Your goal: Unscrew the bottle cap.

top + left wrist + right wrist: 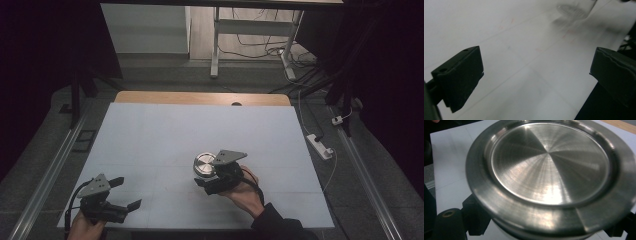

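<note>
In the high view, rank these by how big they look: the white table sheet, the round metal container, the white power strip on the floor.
1. White table sheet, by far the largest.
2. Round metal container, at the right gripper.
3. White power strip, long but thin; close to the container, and farther from the camera, so this order is unsure.

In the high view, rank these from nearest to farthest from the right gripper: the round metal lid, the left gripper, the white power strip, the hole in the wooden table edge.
1. Metal lid, at the right gripper, just left of it.
2. Left gripper and power strip: too close to call, on opposite sides.
3. Hole, far table edge.
</note>
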{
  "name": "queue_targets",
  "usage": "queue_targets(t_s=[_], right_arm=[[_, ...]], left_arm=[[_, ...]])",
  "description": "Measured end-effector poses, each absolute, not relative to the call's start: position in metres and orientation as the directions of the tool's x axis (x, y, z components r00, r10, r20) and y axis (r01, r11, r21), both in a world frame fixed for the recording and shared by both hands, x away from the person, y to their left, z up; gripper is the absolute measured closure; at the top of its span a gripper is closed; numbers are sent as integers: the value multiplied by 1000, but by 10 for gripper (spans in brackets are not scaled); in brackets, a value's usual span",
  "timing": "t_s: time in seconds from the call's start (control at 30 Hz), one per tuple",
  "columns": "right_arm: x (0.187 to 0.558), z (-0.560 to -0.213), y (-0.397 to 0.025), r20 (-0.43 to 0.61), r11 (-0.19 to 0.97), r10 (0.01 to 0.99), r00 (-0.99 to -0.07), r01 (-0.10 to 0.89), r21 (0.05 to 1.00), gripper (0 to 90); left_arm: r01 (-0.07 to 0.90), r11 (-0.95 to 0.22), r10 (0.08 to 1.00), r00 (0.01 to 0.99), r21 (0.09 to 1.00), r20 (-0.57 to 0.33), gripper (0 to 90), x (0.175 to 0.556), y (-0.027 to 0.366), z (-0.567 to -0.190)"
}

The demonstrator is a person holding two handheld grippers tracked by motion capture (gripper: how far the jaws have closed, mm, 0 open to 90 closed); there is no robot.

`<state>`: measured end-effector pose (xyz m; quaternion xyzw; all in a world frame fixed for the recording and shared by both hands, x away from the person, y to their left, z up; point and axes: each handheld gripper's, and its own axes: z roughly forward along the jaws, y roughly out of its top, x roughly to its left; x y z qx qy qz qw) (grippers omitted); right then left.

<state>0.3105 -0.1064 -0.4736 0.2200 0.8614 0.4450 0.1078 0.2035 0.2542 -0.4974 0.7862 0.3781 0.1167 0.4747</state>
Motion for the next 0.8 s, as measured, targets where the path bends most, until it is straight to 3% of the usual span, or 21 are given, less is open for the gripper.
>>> queue_targets(t_s=[0.37,0.8], right_arm=[[310,-472,-106,15,505,463,-886,278,817,149],[308,-472,-107,14,506,452,-892,269,820,149]], left_arm=[[495,-269,608,752,826,-253,0,231,232,-487],[449,-381,571,802,808,-177,0,264,197,-470]])
